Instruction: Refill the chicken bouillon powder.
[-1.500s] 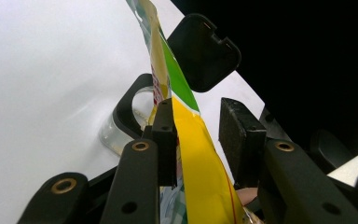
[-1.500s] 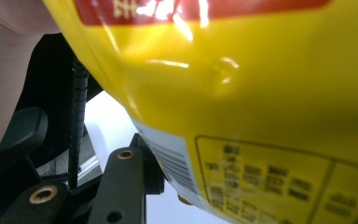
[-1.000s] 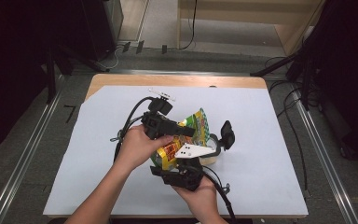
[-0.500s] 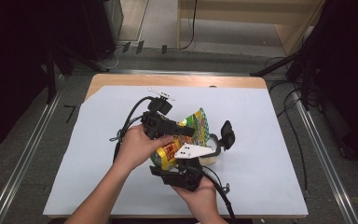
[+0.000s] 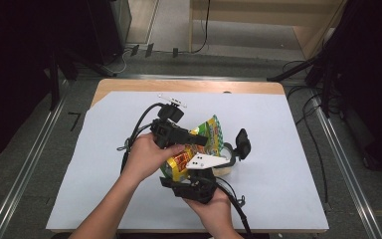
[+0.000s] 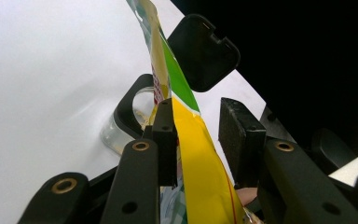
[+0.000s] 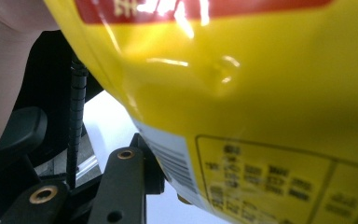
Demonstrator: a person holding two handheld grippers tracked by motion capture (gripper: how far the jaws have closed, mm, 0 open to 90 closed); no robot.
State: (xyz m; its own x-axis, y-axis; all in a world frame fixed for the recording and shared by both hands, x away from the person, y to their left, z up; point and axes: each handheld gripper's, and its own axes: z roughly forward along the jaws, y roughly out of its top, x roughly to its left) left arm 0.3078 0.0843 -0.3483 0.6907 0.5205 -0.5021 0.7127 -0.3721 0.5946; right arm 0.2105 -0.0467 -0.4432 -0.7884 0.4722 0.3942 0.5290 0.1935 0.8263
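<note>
A yellow and green snack bag (image 5: 206, 130) hangs tilted above a clear cup (image 5: 227, 163) that has a black handle and a flipped-up black lid (image 5: 242, 143). My left gripper (image 5: 199, 139) reaches in from the left and is shut on the bag's upper part. In the left gripper view the bag (image 6: 200, 177) runs between the jaws, flat against one pad (image 6: 165, 140), with the cup (image 6: 121, 133) and lid (image 6: 204, 51) beyond. My right gripper (image 5: 181, 169) comes up from below and is shut on the bag's lower end. The bag (image 7: 242, 93) hides one right finger; the other finger (image 7: 130, 177) touches it.
A white sheet (image 5: 288, 149) covers the wooden table (image 5: 189, 84). A small white strip (image 5: 171, 99) lies behind the left gripper. Black cables trail from both grippers. Metal rails and dark floor flank the table.
</note>
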